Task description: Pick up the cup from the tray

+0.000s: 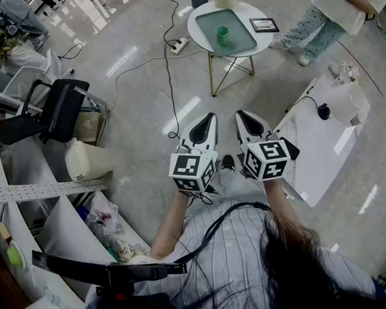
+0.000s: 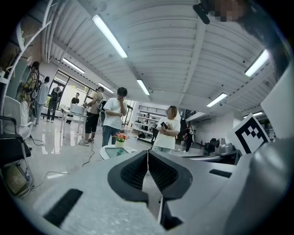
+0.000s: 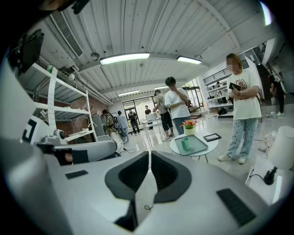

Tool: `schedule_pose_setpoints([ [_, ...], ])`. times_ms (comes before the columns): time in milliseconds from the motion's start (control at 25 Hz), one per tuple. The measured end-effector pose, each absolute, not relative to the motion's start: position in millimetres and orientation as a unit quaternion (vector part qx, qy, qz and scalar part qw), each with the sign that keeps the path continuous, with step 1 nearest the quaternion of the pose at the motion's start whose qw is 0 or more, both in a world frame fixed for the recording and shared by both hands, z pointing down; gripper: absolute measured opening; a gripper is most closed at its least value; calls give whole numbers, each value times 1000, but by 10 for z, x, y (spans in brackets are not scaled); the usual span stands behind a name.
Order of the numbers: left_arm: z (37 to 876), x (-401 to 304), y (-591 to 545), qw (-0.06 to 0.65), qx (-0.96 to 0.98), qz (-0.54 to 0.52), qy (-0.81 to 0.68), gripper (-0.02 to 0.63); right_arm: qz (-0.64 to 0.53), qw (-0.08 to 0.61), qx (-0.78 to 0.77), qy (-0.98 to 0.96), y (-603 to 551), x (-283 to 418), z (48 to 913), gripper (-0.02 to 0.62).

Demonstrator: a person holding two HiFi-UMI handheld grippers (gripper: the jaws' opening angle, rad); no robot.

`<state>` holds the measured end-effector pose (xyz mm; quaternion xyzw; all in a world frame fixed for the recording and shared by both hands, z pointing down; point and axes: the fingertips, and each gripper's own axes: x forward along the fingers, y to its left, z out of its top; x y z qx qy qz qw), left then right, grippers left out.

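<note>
- The cup [image 1: 222,36] stands upright on the tray [image 1: 241,37], long axis vertical and mouth up, near the tray's middle.
- The tray lies on the round table [image 1: 264,42], well ahead of you.
- You hold the left gripper [image 1: 210,117] and the right gripper [image 1: 240,114] side by side in front of your chest, forearms extended, noses aimed forward toward the table.
- Both pairs of jaws are pressed together with nothing between them, well apart from the cup.
</note>
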<state>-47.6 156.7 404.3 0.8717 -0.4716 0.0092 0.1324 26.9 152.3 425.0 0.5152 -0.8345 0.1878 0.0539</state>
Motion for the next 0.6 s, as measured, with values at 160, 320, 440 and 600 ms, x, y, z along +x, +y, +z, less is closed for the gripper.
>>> schedule_pose_setpoints([
  [160, 4060, -425, 1523, 133, 874, 14, -468, 15, 189, 53, 516, -834, 1475, 300, 4254, 38],
  [320, 4069, -374, 1453, 134, 875, 18, -464, 15, 194, 52, 521, -830, 1415, 349, 4275, 38],
  [440, 4103, -331, 1409, 136, 877, 22, -460, 15, 202, 46, 529, -823, 1358, 410, 4298, 38],
  [600, 4170, -268, 1312, 139, 877, 29, -458, 15, 206, 44, 530, -821, 1247, 489, 4344, 38],
])
